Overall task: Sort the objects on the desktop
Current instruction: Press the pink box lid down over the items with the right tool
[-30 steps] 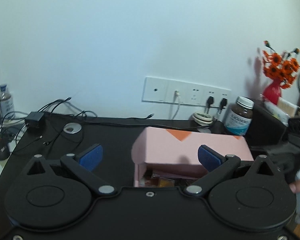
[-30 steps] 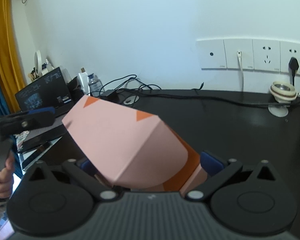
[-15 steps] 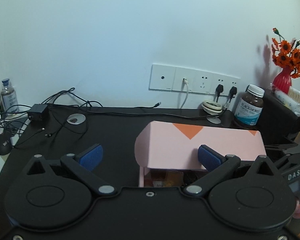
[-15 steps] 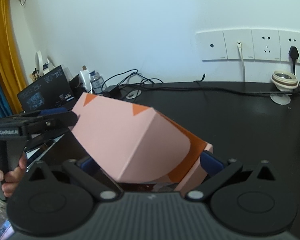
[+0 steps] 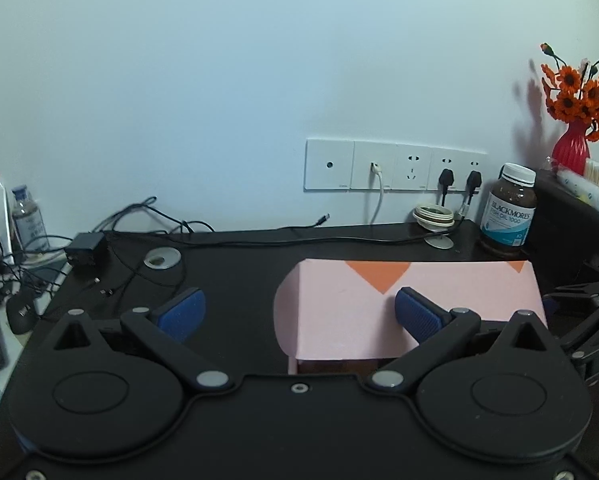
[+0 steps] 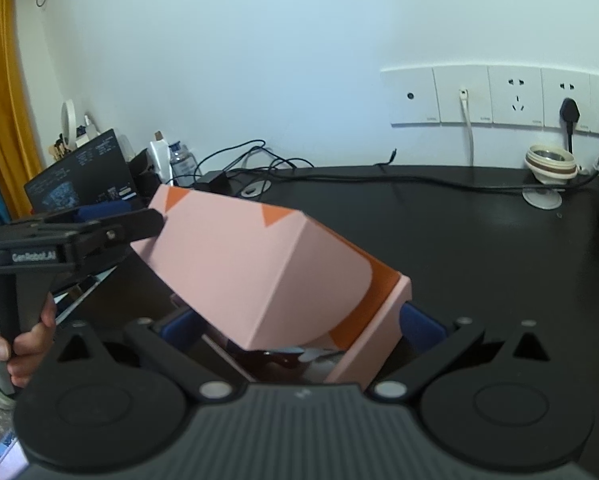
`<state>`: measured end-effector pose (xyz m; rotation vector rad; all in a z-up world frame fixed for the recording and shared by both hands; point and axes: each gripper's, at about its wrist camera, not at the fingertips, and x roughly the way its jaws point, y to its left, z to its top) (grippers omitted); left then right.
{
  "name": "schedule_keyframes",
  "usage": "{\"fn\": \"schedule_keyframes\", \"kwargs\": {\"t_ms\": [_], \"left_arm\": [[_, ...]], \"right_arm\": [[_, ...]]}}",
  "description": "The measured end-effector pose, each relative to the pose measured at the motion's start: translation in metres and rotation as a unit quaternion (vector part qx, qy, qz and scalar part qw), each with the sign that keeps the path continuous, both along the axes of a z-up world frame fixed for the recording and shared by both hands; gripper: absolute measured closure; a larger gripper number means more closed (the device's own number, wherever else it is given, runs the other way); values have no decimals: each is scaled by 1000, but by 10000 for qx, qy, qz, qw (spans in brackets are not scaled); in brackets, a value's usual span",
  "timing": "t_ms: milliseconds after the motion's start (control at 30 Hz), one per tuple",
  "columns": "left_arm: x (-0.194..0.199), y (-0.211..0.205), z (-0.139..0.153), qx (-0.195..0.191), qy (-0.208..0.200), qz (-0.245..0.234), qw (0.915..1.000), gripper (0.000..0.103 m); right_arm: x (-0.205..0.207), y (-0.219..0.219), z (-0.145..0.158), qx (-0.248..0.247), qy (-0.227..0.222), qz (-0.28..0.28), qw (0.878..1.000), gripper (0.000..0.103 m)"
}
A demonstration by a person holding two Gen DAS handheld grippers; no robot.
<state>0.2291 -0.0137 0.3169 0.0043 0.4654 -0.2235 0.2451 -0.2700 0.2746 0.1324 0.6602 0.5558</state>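
Observation:
A pink box with orange triangles (image 5: 339, 320) stands on the black desk (image 5: 239, 264), its hinged lid (image 6: 239, 264) slanting down over the opening. Dark items (image 6: 283, 358) show through the remaining gap. My left gripper (image 5: 297, 312) is open, and its right fingertip (image 5: 415, 312) rests on the lid's top. From the right wrist view the left gripper (image 6: 111, 224) meets the lid's far left edge. My right gripper (image 6: 299, 326) is open and straddles the box's near corner, with a blue pad on each side.
A brown supplement bottle (image 5: 507, 210), a small round jar (image 5: 434, 216) and a red vase of orange flowers (image 5: 571, 148) stand at the back right. Cables (image 5: 139, 220) and an adapter (image 5: 85, 246) lie back left, under wall sockets (image 5: 395, 166). A hand (image 6: 27, 340) holds the left gripper.
The lid has come down further over the box, hiding more of the contents. The left gripper has followed it, with its right finger staying on the lid. The right gripper has stayed around the box.

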Motion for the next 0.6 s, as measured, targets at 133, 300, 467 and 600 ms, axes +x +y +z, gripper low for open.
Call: {"fn": "schedule_keyframes", "kwargs": {"t_ms": [133, 300, 467, 600], "left_arm": [[-1, 1, -2, -10, -8, -4, 10000, 0], [-2, 1, -3, 25, -25, -24, 10000, 0], [-4, -2, -3, 129, -145, -35, 9998, 0], [-5, -4, -4, 162, -177, -61, 9997, 0]], "right_arm": [[0, 0, -3, 29, 39, -18, 10000, 1], [-1, 1, -5, 30, 63, -30, 10000, 1], [-1, 0, -3, 58, 27, -83, 9999, 1], [1, -2, -2, 140, 78, -133, 9998, 1]]}}
